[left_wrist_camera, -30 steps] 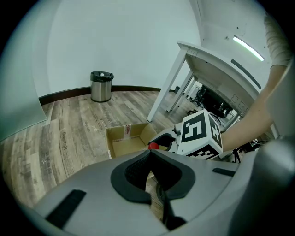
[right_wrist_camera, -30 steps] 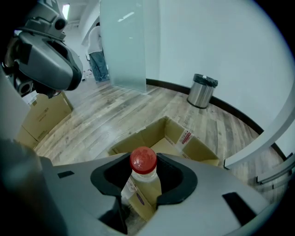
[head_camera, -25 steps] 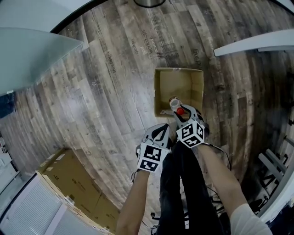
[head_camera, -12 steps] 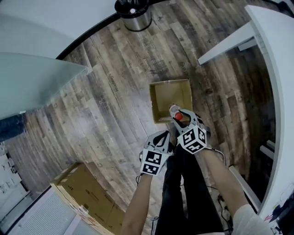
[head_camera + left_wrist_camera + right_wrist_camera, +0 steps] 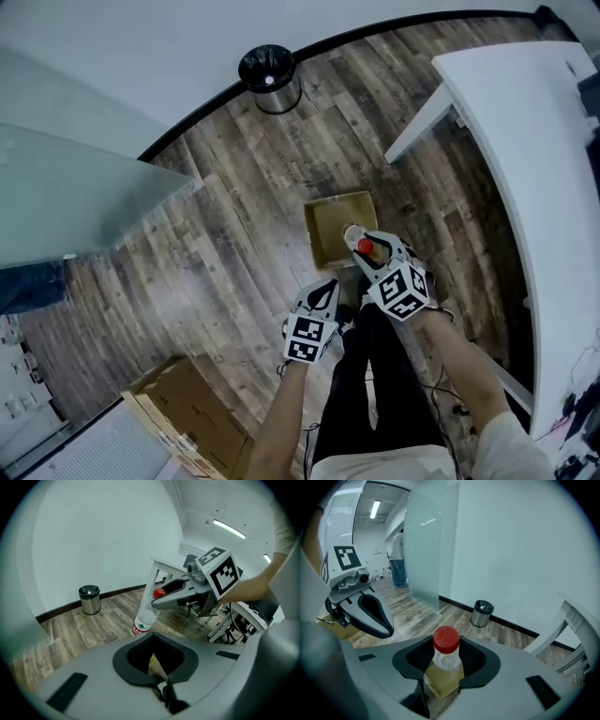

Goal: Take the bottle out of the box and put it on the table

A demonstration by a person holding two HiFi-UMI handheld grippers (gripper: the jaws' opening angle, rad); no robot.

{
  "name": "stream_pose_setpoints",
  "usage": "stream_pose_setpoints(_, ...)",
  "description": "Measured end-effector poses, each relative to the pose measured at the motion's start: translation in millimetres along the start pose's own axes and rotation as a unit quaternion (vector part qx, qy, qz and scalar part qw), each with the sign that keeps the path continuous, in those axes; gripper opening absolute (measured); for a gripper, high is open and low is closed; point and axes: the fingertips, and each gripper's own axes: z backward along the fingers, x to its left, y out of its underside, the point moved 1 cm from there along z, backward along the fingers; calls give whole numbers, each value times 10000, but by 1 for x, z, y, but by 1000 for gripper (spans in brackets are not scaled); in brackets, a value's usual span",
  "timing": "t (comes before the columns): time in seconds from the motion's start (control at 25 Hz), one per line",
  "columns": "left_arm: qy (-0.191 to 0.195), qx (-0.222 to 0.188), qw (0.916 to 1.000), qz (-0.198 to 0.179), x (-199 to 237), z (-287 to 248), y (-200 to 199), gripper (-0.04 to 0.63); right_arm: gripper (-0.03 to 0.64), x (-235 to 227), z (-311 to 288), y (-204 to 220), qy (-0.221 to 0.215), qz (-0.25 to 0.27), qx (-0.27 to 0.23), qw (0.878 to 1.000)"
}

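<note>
A clear bottle [image 5: 360,242] with a red cap [image 5: 446,638] hangs above the open cardboard box [image 5: 328,230] on the wood floor. My right gripper [image 5: 368,246] is shut on the bottle [image 5: 444,663] just under its cap, and the body points down and away. In the left gripper view the bottle [image 5: 143,620] juts from the right gripper [image 5: 161,599], white label at its lower end. My left gripper [image 5: 320,298] is lower left of the right one, shut with nothing in it, jaw tips touching [image 5: 152,637]. The white table [image 5: 530,141] stands to the right.
A steel bin [image 5: 269,77] with a black liner stands by the far wall. A frosted glass partition [image 5: 66,206] fills the left. A larger closed cardboard box [image 5: 183,412] lies at the lower left. The person's legs [image 5: 375,394] are below the grippers. Another person [image 5: 398,557] stands far off.
Both grippers have risen, and the floor and box look smaller and farther below. The bottle has stayed in the right gripper. The white table has come into view on the right.
</note>
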Motion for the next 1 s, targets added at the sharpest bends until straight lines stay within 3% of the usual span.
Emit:
stream_pose_setpoints(0.32, 96, -315, 9990, -294, -38, 53, -69, 15, 192, -23, 105, -66, 55, -146, -277, 9995)
stream_pose_setpoints(0.56, 384, -612, 9955, -619, -82, 62, -145, 15, 192, -59, 191, -99, 391, -261, -398, 9981)
stream_pose_setpoints(1.0, 1024, -998, 9772, -1569, -208, 50, -270, 15, 192, -120, 351, -94, 1121, -735, -725, 9883)
